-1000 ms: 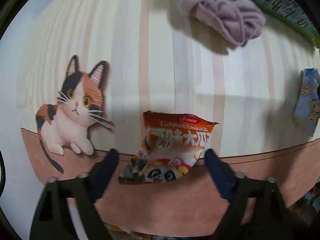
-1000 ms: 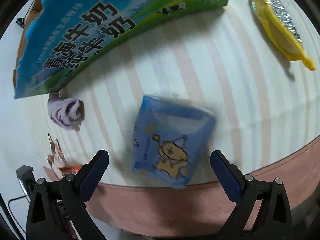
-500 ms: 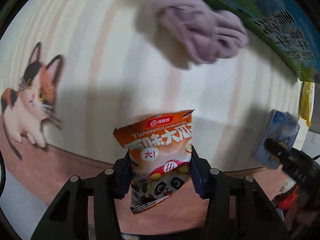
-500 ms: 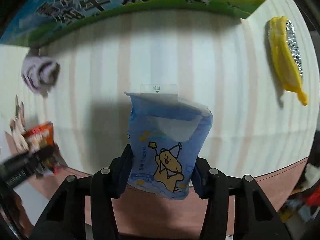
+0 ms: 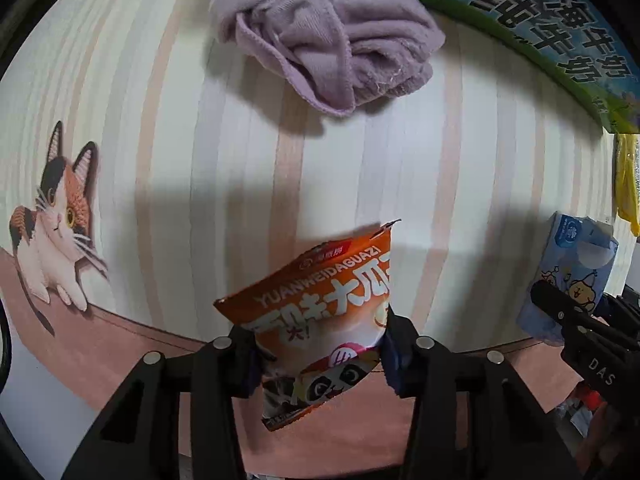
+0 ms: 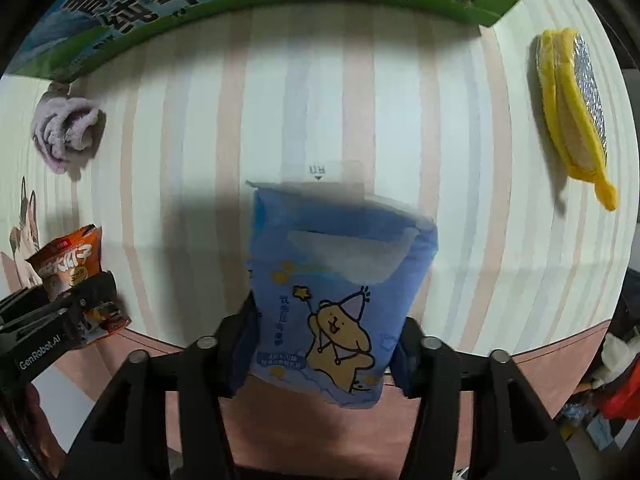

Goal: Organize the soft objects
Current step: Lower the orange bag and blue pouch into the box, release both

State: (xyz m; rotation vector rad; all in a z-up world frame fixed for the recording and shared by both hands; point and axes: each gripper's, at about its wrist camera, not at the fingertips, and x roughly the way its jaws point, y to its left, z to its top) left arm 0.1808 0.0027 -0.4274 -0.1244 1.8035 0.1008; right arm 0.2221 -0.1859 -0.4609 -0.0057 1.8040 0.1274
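My left gripper (image 5: 320, 356) is shut on an orange snack bag (image 5: 324, 304) and holds it above the striped tablecloth (image 5: 160, 120). My right gripper (image 6: 324, 352) is shut on a blue tissue pack (image 6: 336, 280), also lifted. Each gripper shows in the other's view: the tissue pack (image 5: 572, 272) at the right edge, the snack bag (image 6: 68, 268) at the left edge. A crumpled lilac towel (image 5: 332, 48) lies beyond the snack bag, by the milk carton box (image 5: 560, 40). It also shows in the right wrist view (image 6: 64, 128).
A large blue-green milk box (image 6: 240, 0) stands along the far side. A yellow scrubber with silver mesh (image 6: 576, 108) lies at the right. A printed cat (image 5: 56, 216) marks the cloth's left. The brown table border (image 6: 520, 376) runs near me.
Both grippers closed on their items and lifted them: left on the snack bag, right on the tissue pack. Both have moved forward, nearer the towel and milk box.
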